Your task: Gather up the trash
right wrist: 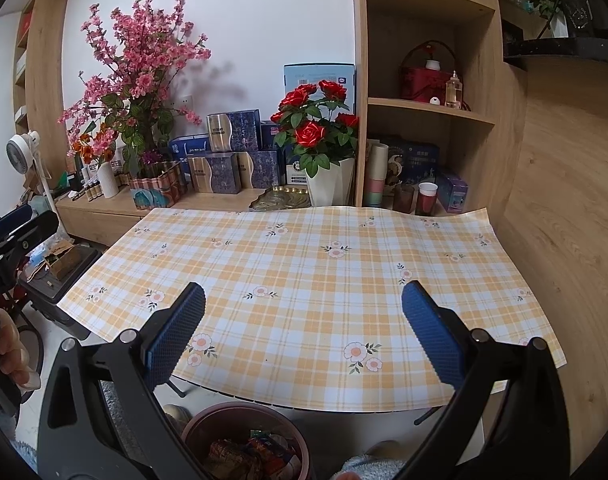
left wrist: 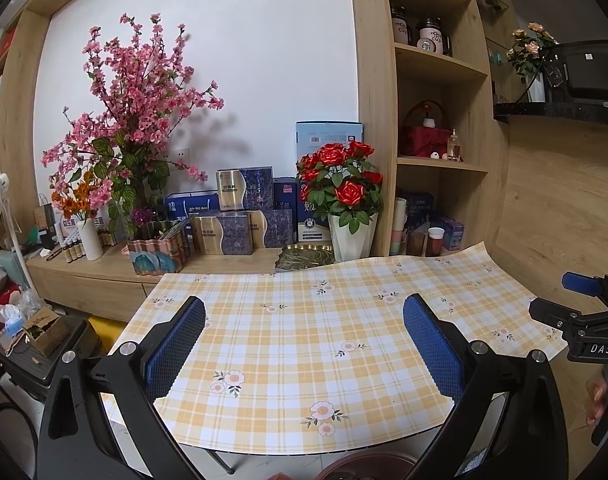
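A small table under a yellow plaid cloth with flower prints (left wrist: pixel 304 344) (right wrist: pixel 304 280) fills both views, and no loose trash shows on it. Below its near edge stands a round brown bin (right wrist: pixel 244 436) holding several crumpled wrappers (right wrist: pixel 260 456); only its rim (left wrist: pixel 364 468) shows in the left wrist view. My left gripper (left wrist: pixel 304 340) hovers open over the cloth, nothing between its blue pads. My right gripper (right wrist: pixel 304 332) is likewise open and empty above the near edge. Each gripper appears at the other view's edge (left wrist: pixel 584 320) (right wrist: pixel 8 240).
A low wooden sideboard (left wrist: pixel 104 276) behind the table carries pink blossom branches (left wrist: pixel 140 92), blue boxes (left wrist: pixel 244 216), a red rose pot (left wrist: pixel 348 200) and a metal tray (left wrist: pixel 304 258). Shelves with cups (right wrist: pixel 424 196) stand right. A black case (right wrist: pixel 64 280) and fan (right wrist: pixel 22 152) sit left.
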Motion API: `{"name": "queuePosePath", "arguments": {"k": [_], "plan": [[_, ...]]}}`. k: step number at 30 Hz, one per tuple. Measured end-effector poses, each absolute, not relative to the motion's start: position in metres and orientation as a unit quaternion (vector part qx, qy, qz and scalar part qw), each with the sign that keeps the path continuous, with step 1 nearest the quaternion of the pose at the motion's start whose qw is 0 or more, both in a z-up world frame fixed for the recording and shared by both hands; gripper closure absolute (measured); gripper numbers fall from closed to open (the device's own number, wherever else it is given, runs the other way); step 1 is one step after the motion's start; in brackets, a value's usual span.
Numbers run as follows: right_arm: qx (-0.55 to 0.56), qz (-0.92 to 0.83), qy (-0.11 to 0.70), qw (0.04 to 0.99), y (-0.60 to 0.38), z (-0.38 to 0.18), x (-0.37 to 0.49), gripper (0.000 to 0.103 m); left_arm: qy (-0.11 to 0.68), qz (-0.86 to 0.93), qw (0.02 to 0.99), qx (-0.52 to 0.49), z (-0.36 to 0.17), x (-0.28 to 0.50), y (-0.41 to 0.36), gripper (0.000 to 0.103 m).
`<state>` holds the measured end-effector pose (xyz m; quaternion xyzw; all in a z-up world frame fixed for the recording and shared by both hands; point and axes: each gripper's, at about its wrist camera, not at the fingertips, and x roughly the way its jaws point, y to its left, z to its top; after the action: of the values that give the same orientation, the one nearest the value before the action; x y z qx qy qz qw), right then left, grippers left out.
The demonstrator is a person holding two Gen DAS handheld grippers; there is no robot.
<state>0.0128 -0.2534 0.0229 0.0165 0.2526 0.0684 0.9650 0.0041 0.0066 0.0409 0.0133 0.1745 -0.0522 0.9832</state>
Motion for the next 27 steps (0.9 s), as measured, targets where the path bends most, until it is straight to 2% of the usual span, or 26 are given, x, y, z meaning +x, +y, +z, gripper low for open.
{"name": "queuePosePath", "arguments": {"k": [27], "plan": [[0.016, 0.071, 0.253, 0.965, -0.245, 0.019, 0.010, 0.006, 0.185, -0.047, 0.982, 0.009, 0.033, 0.006, 0.018, 0.006]]}}
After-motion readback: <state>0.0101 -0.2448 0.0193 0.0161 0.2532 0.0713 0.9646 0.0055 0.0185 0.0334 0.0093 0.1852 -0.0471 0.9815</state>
